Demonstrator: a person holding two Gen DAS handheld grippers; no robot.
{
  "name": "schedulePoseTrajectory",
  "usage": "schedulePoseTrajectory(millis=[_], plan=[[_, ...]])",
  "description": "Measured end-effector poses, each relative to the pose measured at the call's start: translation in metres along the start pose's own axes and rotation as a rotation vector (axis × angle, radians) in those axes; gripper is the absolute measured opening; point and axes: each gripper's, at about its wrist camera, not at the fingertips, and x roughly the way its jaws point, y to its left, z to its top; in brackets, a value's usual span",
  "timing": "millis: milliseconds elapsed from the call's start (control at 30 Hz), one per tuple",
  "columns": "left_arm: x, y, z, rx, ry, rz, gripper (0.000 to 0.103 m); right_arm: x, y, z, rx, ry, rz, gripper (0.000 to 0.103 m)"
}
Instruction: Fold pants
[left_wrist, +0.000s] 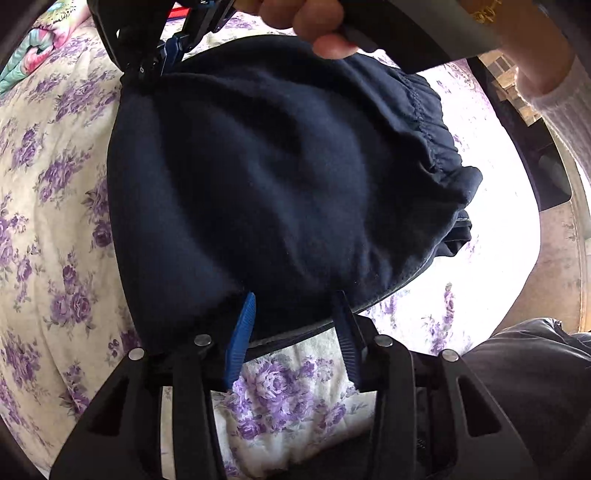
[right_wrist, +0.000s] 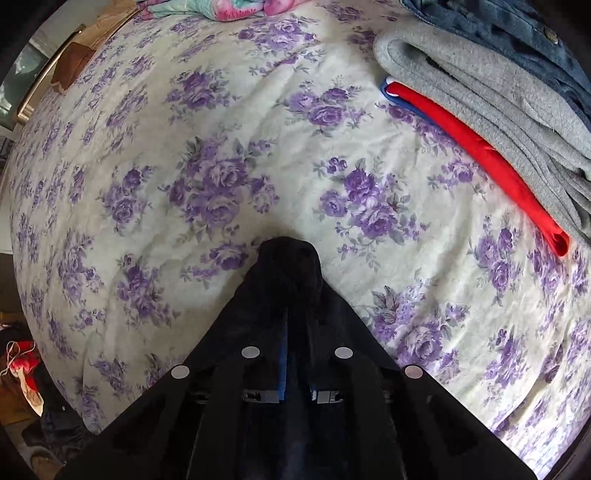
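Only in the left wrist view do we see the navy pants (left_wrist: 280, 192) spread over the floral bedspread (left_wrist: 55, 184). The left gripper (left_wrist: 295, 317) stands spread at their hem; the right gripper (right_wrist: 291, 291) pinches a corner.

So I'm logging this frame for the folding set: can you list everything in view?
Dark navy fleece pants: one, held up over the bed by both grippers.
Cream bedspread with purple roses: one, covering the bed.
Folded grey fleece garment: one, far right.
Red garment: one, under the grey.
Blue denim garment: one, top right.
Pastel blanket: one, far edge.
Left gripper: jaws apart, fabric between.
Right gripper: shut on pants.
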Motion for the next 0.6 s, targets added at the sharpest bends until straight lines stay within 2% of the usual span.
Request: schedulePoseTrajectory(millis=[33,67,133,167,200,233,267,367,433,500,600], plan=[[-0.005,0.004,0.000,-0.010,0.000,-0.016,0.041,-0.009,0.000,-0.003,0.003,-0.007,0.011,0.030],[-0.012,0.007,0.001,-0.016,-0.005,-0.026,0.042,-0.021,-0.002,-0.007,0.016,-0.025,0.008,0.038],[-0.034,0.017,0.002,-0.037,-0.051,-0.029,0.045,-0.059,-0.012,-0.023,0.043,-0.117,0.030,0.049],[-0.049,0.026,0.002,-0.056,-0.088,-0.038,0.055,-0.079,-0.019,-0.036,0.058,-0.162,0.040,0.054],[-0.063,0.035,0.002,-0.081,-0.127,-0.049,0.063,-0.096,-0.027,-0.051,0.077,-0.204,0.037,0.068],[-0.077,0.048,0.002,-0.120,-0.168,-0.059,0.078,-0.111,-0.035,-0.068,0.099,-0.239,0.028,0.075],[-0.085,0.058,0.003,-0.159,-0.193,-0.064,0.085,-0.122,-0.044,-0.087,0.124,-0.265,0.019,0.077],[-0.087,0.090,0.009,-0.257,-0.183,-0.041,0.085,-0.135,-0.068,-0.143,0.233,-0.270,-0.006,0.078],[-0.080,0.106,0.015,-0.295,-0.158,-0.010,0.085,-0.135,-0.083,-0.180,0.323,-0.273,-0.019,0.078],[-0.071,0.111,0.021,-0.320,-0.140,-0.015,0.085,-0.137,-0.095,-0.218,0.424,-0.288,-0.025,0.078],[-0.048,0.107,0.028,-0.331,-0.099,-0.019,0.085,-0.119,-0.101,-0.261,0.575,-0.282,0.036,0.078]])
